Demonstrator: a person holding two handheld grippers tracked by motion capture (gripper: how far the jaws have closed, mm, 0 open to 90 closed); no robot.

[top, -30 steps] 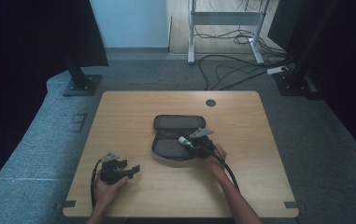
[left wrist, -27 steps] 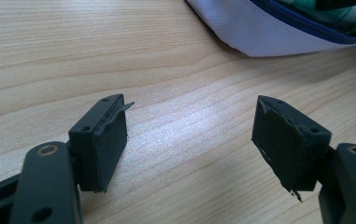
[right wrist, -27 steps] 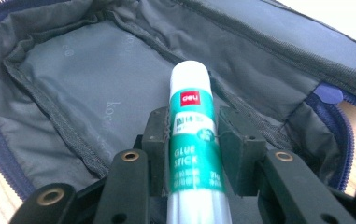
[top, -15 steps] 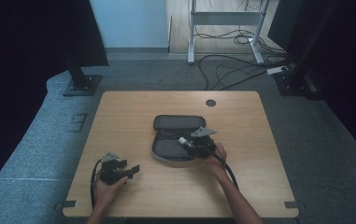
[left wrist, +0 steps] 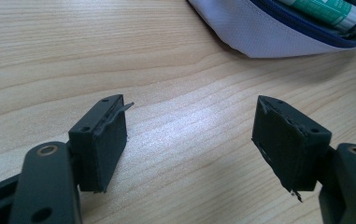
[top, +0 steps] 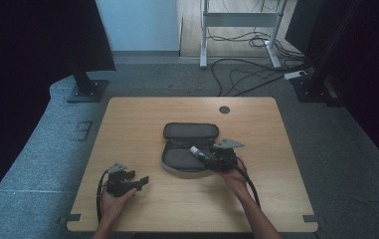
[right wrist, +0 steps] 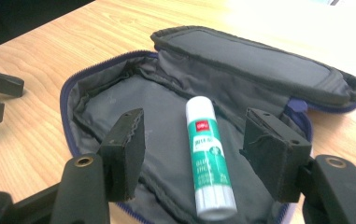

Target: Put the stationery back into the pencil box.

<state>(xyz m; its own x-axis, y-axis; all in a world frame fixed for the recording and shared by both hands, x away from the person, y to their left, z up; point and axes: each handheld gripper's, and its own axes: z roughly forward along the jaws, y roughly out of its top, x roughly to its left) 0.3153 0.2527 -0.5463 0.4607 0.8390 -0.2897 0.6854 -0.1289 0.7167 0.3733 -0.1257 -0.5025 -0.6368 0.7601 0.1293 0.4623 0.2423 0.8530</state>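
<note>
A glue stick [right wrist: 208, 163] lies in the open pouch [top: 187, 159] at the table's [top: 142, 119] middle.

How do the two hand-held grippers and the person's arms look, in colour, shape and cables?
Both the left gripper and the right gripper are black with two blocky, worn-edged jaws, a grey three-cornered plate on top and a black trailing cable. The person's forearms are bare, with no sleeves in view.

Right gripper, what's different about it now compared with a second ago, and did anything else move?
The right gripper has just been opening its jaws and has let go of the glue stick, which now lies free inside the open pencil case; the hand has drawn back slightly. The left gripper stayed open on the table, and the case kept its place.
</note>
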